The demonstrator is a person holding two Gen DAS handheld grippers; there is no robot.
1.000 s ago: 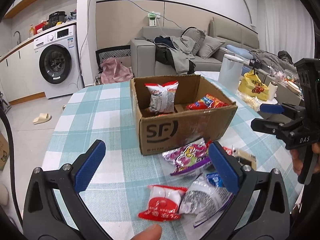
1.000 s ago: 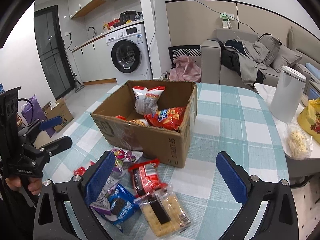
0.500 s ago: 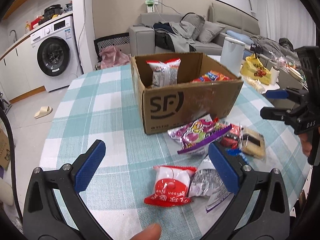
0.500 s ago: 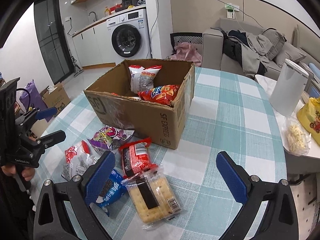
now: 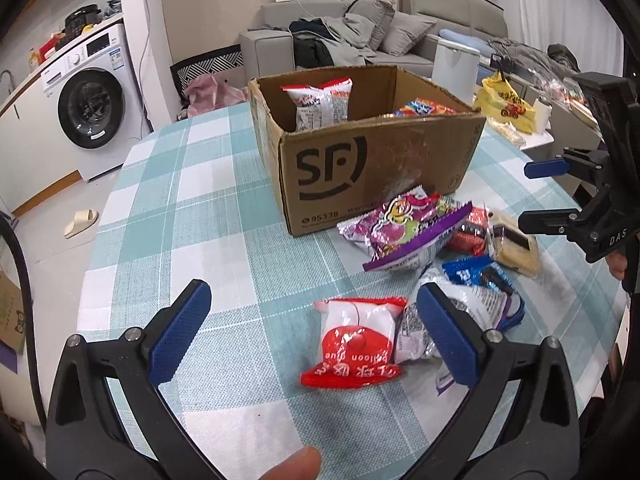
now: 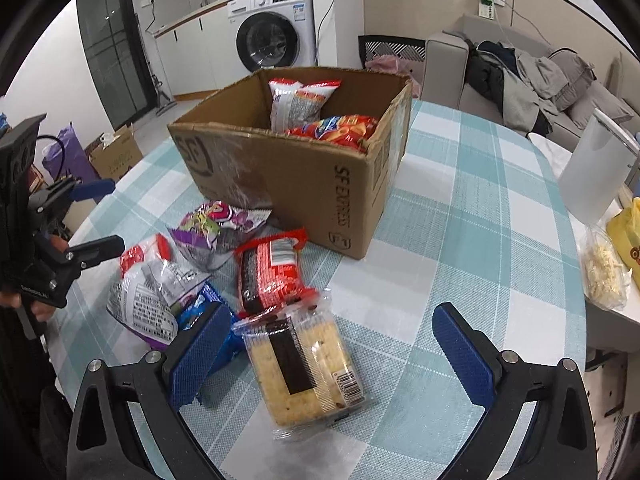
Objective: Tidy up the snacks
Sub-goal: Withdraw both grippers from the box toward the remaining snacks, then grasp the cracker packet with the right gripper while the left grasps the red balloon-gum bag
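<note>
Left gripper [image 5: 314, 328]: jaws wide, empty, hovering over tabletop [image 5: 200, 216] w/ teal-white check cloth. Red-white snack pack [image 5: 356, 342] lies flat between the pads, nearer the right pad, not touched. Silver pack [image 5: 416, 334] just beside it at 3 o'clock; blue cookie pack [image 5: 480, 278] partly on the silver one.

Purple candy bag [image 5: 404, 228] at 1 o'clock from red-white pack, leaning against front wall of cardboard box [image 5: 360, 172].

Box open-top, at 12 o'clock. Inside: white-red chip bag [image 6: 300, 102] upright against far wall, orange-red bag [image 6: 340, 130] beside it.

Right gripper [image 6: 330, 354]: jaws wide, empty. Clear-wrapped cracker pack [image 6: 304, 364] lies between the pads, closer to left pad, no contact seen. Red biscuit pack [image 6: 270, 272] at 11 o'clock of the crackers, ends touching.

White canister [image 6: 594, 170] at 2 o'clock in right wrist view, well apart from snacks.
</note>
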